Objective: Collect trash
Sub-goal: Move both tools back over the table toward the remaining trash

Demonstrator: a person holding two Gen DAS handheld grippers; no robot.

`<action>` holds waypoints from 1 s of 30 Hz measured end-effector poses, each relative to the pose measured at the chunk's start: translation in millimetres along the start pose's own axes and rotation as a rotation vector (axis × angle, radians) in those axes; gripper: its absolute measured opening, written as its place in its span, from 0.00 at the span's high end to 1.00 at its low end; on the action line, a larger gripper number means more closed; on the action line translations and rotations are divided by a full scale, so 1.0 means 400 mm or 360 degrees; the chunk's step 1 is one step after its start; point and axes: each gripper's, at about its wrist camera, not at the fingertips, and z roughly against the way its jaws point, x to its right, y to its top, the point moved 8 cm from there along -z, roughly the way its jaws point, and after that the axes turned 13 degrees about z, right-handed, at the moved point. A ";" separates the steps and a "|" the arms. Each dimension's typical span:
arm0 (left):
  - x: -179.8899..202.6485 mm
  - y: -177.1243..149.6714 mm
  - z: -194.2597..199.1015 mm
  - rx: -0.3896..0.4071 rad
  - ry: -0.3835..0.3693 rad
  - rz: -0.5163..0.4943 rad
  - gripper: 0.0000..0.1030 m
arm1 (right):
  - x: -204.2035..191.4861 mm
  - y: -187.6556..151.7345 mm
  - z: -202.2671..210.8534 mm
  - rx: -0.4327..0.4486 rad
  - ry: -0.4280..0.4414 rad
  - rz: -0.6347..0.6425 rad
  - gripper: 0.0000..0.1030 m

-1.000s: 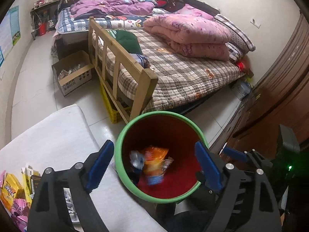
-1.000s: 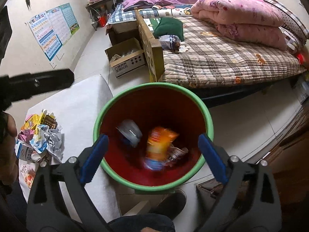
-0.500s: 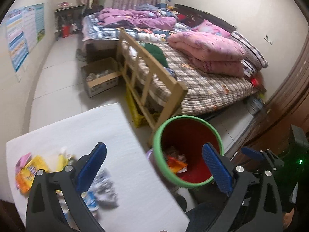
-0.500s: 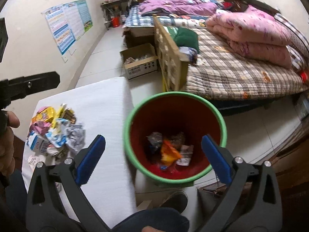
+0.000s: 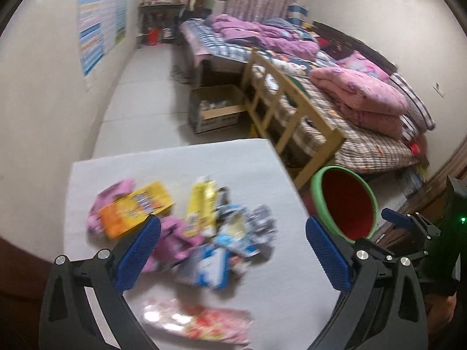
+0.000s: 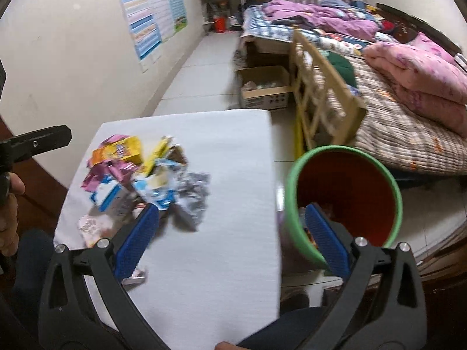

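Trash pile located on white table, left of bin.
Left gripper is held spread wide above the wrappers, nothing gripped. Right gripper is likewise spread and empty, positioned between pile and green-rimmed red bin, which stands beside the table edge.

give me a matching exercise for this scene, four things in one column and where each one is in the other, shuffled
Things:
1. wrapper pile
2. trash bin
3. cardboard box
4. pink quilt

Places:
A. folded on the bed
B. on the floor by the foot of the bed
C. on the white tabletop
D. on the floor beside the table, towards the bed

Pairs: 1-C, 2-D, 3-B, 4-A
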 end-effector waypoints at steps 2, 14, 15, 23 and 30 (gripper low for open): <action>-0.051 -0.006 0.013 -0.0003 0.0022 0.0034 0.08 | -0.034 0.005 -0.008 -0.0007 0.0024 0.0017 0.04; -0.215 -0.040 0.037 -0.0026 0.0092 0.0078 0.08 | -0.136 0.015 -0.035 -0.0048 0.0078 0.0053 0.05; -0.223 -0.045 0.031 -0.0038 0.0096 0.0071 0.08 | -0.136 0.014 -0.038 -0.0054 0.0080 0.0049 0.05; -0.244 -0.085 -0.045 -0.0158 0.0113 0.0013 0.08 | -0.131 -0.002 -0.083 -0.0122 0.0074 0.0030 0.05; -0.280 -0.104 -0.105 -0.0235 0.0151 0.0029 0.09 | -0.125 -0.009 -0.140 -0.0174 0.0094 0.0006 0.05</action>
